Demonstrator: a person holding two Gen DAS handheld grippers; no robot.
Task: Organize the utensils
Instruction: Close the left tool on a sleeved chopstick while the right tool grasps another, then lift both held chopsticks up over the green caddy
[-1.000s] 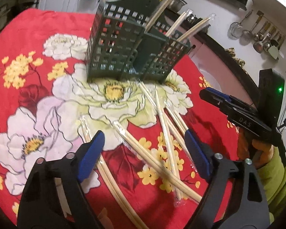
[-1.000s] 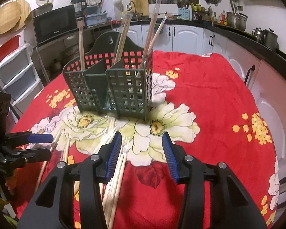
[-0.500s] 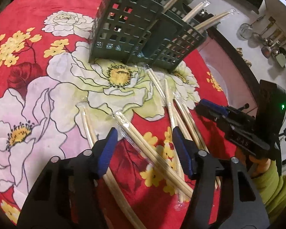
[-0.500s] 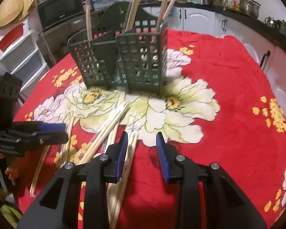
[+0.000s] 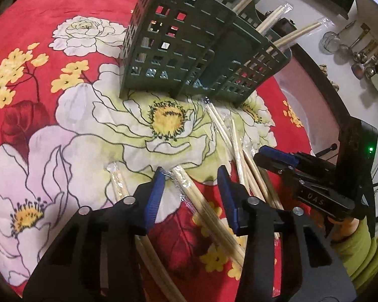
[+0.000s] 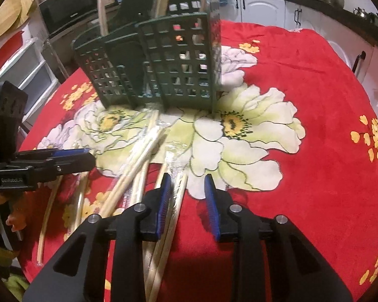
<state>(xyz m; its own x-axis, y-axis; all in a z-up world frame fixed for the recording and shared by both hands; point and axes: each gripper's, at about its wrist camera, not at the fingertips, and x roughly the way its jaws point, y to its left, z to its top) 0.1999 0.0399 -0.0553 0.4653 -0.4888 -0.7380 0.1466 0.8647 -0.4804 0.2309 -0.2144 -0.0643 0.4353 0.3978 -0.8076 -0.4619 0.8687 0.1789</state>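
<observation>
Tablecloth [image 6: 302, 80] red with white and yellow flowers; utensil caddy [image 6: 163, 58] dark green; chopsticks [image 5: 206, 203] pale tan.

Utensil caddy [image 5: 189, 50] on tablecloth [image 5: 50, 125], wrapped chopsticks [image 5: 204, 201] scattered before it (more standing inside)

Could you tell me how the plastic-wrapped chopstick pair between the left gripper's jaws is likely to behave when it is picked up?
The wrapped chopstick pair looks thin and wooden, so probably stiff and light. Its glossy clear sleeve may slip against the left gripper. Being long, it would likely pivot if gripped near one end.
</observation>
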